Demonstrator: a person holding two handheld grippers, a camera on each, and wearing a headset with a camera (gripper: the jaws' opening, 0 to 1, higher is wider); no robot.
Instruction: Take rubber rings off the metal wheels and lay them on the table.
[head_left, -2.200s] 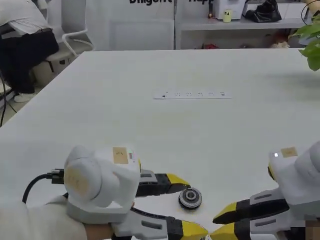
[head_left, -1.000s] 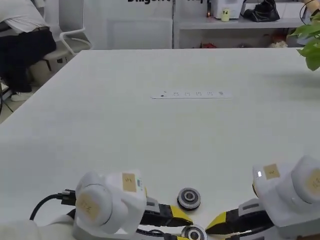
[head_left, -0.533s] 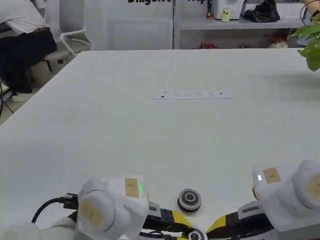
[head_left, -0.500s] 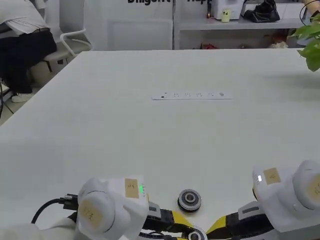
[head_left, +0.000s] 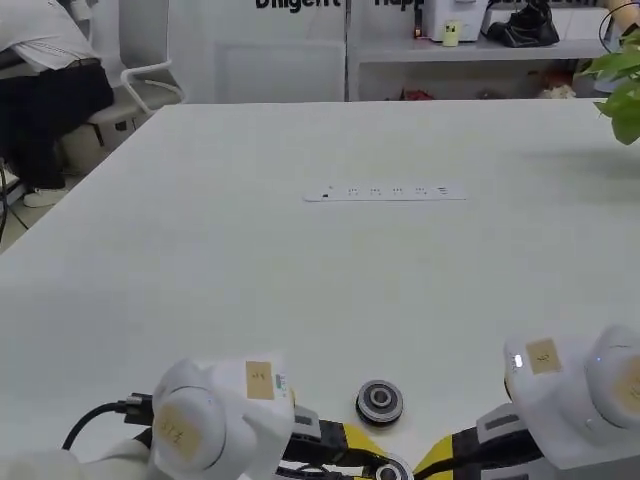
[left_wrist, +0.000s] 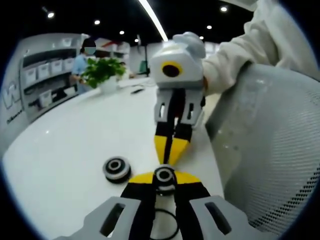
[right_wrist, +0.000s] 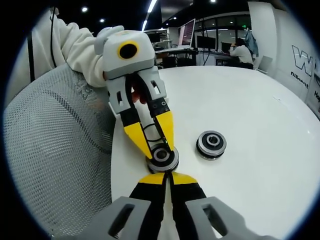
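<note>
At the near edge of the bench the left tool is clenched on a metal wheel, the right tool, its jaws drawn together, touches that wheel's rim with its tips, and a second metal wheel lies flat just beside them.

The wheel — glossy metal, matt black rubber ring — on a smooth matt table.

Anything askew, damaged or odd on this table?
Nothing stands out: one wheel is gripped in the left tongs, the other wheel lies flat on the table, and nothing looks spilled or damaged.
</note>
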